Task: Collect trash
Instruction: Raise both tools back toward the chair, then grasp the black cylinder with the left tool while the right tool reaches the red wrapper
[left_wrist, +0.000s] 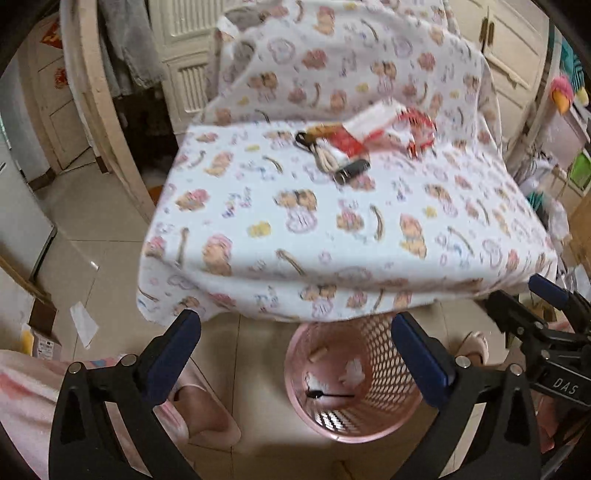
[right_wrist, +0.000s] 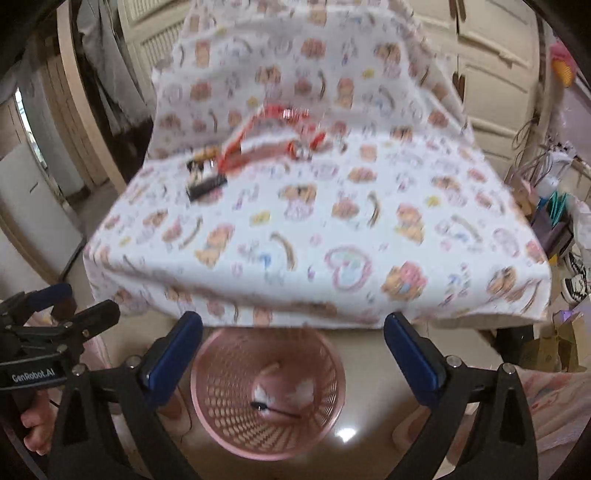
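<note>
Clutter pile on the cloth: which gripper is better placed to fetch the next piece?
Probably left. The pile sits nearer centre in its view; both the left gripper and right gripper are open and empty.

Soft, even indoor light fills both views. Motion blur smears the printed cloth (left_wrist: 332, 221) and the clutter on it. A bright glare spot sits on the glossy floor tile (right_wrist: 345, 435). Fisheye distortion bends the edges, with dark corners.
</note>
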